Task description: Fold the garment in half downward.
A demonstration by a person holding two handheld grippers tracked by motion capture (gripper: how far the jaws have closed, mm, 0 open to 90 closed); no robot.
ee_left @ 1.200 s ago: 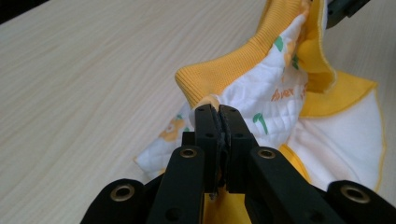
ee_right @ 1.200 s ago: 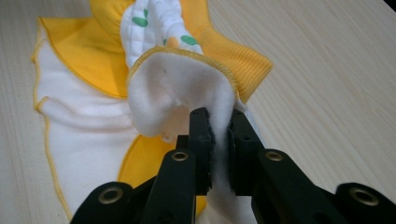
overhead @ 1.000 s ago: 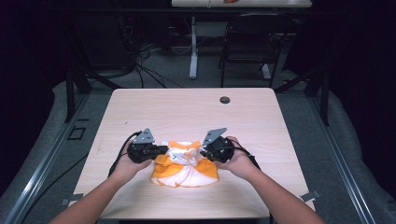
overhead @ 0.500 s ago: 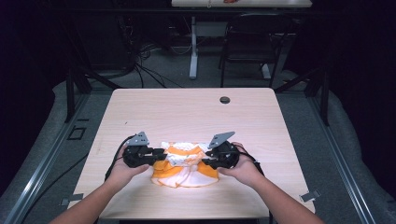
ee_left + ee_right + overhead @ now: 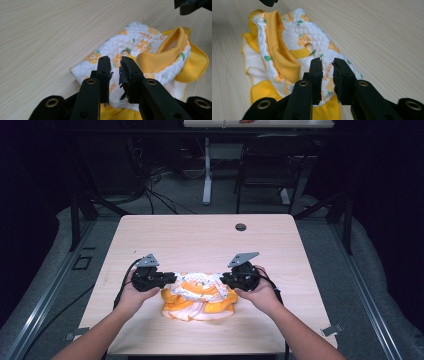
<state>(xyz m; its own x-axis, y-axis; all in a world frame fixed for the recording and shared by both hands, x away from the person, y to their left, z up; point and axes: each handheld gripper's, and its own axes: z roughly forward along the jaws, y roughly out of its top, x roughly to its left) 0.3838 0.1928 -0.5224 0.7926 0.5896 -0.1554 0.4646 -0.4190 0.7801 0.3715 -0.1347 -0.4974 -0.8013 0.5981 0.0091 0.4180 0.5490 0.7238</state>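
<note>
From the high view, a small garment [image 5: 200, 295] lies bunched on the near middle of the pale wooden surface [image 5: 200, 240], white on top with orange-yellow cloth spilling out beneath toward the person. The left hand-held gripper [image 5: 170, 278] meets its left edge and the right hand-held gripper [image 5: 226, 280] its right edge, each held in a hand with a grey plate on top. A small dark round disc [image 5: 240, 226] sits well apart near the far edge. In the left gripper view, the garment [image 5: 150, 47] shows as white quilted fabric printed with orange flowers and green leaves, with a ribbed yellow collar and yellow trim; the jaws stand slightly parted with the quilted edge between them, so whether they pinch it I cannot tell. In the right gripper view, a yellow strap with a small metal ring [image 5: 309, 47] lies across the quilting, and the jaws are likewise a little apart over the cloth, their grip unclear.
</note>
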